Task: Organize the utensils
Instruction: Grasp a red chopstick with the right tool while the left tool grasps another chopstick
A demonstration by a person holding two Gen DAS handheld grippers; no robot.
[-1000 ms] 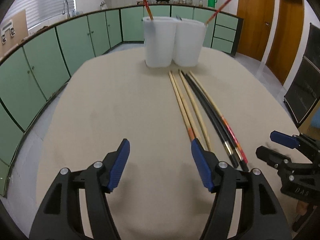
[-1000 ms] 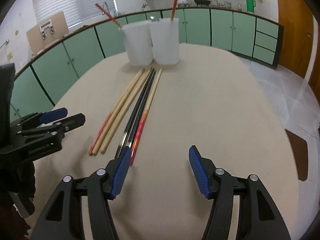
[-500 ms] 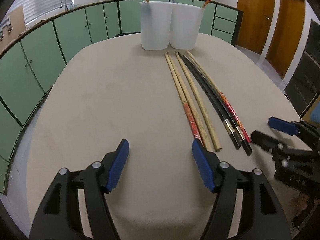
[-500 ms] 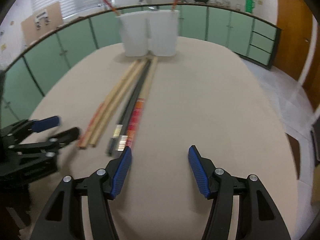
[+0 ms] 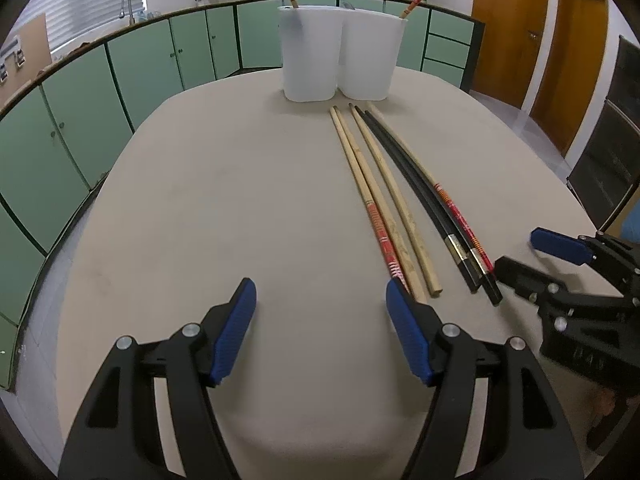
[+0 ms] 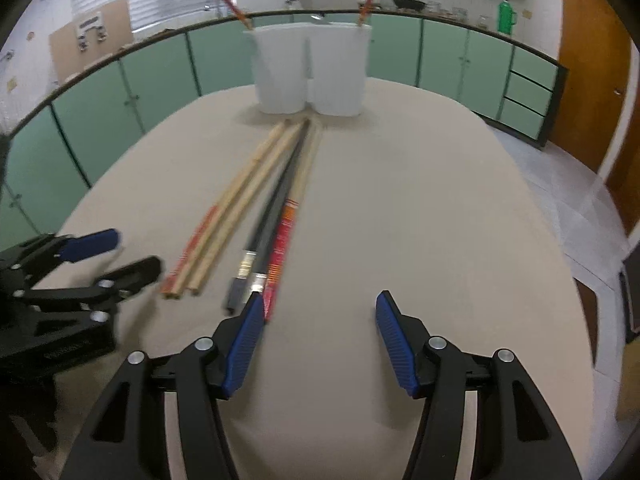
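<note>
Several long chopsticks lie side by side on the beige table (image 5: pixel 200 200): wooden ones (image 5: pixel 384 196) (image 6: pixel 240 200) on the left, black ones (image 5: pixel 424 200) (image 6: pixel 276 204) and one with a red patterned end (image 5: pixel 460 224) (image 6: pixel 282 240) on the right. Two white cups (image 5: pixel 308 52) (image 5: pixel 372 56) (image 6: pixel 280 68) (image 6: pixel 340 68) stand at the far end, each holding one red-ended chopstick. My left gripper (image 5: pixel 320 312) is open and empty, just left of the wooden ends. My right gripper (image 6: pixel 320 316) is open and empty, its left finger beside the red-patterned end.
Green cabinets (image 5: pixel 140 64) run along the back and left walls. Wooden doors (image 5: pixel 576 52) stand at the right. The right gripper's body (image 5: pixel 580 292) shows in the left wrist view, the left gripper's body (image 6: pixel 60 288) in the right wrist view.
Both grippers have pulled back from the cups toward the near ends of the chopsticks. Both stay open and empty. The chopsticks have not moved.
</note>
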